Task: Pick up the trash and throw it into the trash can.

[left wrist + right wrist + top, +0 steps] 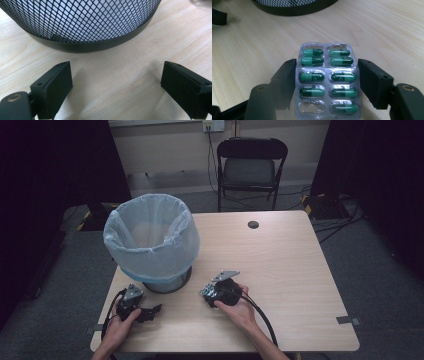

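Right gripper view: your blister pack (327,80) of green capsules lies flat on the wooden table (387,32), directly between your two black jaws.
Blister pack: silver foil, two columns of five pockets; nine hold green capsules, and the near-left pocket is empty and crumpled.
Right gripper (327,85): your jaws stand on either side of the pack, each just at a long edge; you cannot tell from the picture whether they press it or only flank it.
Right gripper, high view: your right hand (239,306) holds the gripper (209,291) near the middle of the table's near half, its grey plate on top and its cable trailing back along your forearm.
Bin: a black mesh wastebasket (150,242) lined with a pale blue bag stands on the table's left side; its dark base rim shows at the top of the right gripper view (294,7), a little beyond the pack.
Left gripper (116,82): your jaws are wide apart with bare table between them, pointing at the bin's mesh wall (82,22) close ahead.
Left gripper, high view: your left hand (120,322) holds it (155,310) at the near-left edge, just in front of the bin.
Beyond the table: a black folding chair (250,167) stands at the far side.
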`<state>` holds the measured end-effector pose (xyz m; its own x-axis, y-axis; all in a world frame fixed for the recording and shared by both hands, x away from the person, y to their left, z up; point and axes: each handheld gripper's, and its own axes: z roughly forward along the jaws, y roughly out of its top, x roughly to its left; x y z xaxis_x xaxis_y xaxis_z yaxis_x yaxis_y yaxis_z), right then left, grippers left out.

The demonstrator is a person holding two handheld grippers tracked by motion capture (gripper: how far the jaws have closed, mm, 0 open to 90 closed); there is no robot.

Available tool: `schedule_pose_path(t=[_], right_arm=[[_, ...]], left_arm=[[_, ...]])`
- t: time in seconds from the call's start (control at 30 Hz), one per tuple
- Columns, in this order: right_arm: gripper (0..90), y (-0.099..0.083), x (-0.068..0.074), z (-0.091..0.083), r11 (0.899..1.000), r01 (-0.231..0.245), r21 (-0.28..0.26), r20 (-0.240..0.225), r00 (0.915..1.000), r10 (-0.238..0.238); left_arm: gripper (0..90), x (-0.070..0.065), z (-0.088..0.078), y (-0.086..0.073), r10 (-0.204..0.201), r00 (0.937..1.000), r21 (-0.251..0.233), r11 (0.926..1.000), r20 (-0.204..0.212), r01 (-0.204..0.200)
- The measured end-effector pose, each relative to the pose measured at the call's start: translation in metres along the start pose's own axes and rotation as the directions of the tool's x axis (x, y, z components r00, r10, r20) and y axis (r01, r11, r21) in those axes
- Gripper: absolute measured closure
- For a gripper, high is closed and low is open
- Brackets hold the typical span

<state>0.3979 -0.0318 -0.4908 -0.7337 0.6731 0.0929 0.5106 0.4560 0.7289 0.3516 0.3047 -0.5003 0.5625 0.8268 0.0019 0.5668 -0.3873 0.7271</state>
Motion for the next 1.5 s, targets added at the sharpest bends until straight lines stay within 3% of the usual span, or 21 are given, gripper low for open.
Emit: schedule_pose_path(t=[0.3, 0.67, 1.1, 1.5], right_arm=[[33.7, 0.007, -0.004, -0.016, 1.000, -0.005, -0.026, -0.044, 0.9990, 0.004], [33.7, 0.029, -0.010, -0.045, 0.994, -0.016, -0.106, -0.072, 0.9974, 0.009], [33.7, 0.061, -0.018, -0.078, 0.984, -0.012, -0.175, -0.085, 0.9964, -0.003], [33.7, 0.091, -0.022, -0.112, 0.967, 0.002, -0.255, -0.081, 0.9964, -0.023]], left_arm=[[9.6, 0.000, 0.000, 0.000, -0.001, 1.0000, -0.001, 1.0000, 0.001, 0.001], [9.6, 0.000, 0.000, 0.000, 0.000, 1.0000, -0.001, 1.0000, 0.002, 0.000], [9.6, 0.000, 0.000, 0.000, 0.001, 1.0000, -0.001, 1.0000, 0.002, 0.000], [9.6, 0.000, 0.000, 0.000, 0.001, 1.0000, -0.001, 1.0000, 0.002, -0.001]])
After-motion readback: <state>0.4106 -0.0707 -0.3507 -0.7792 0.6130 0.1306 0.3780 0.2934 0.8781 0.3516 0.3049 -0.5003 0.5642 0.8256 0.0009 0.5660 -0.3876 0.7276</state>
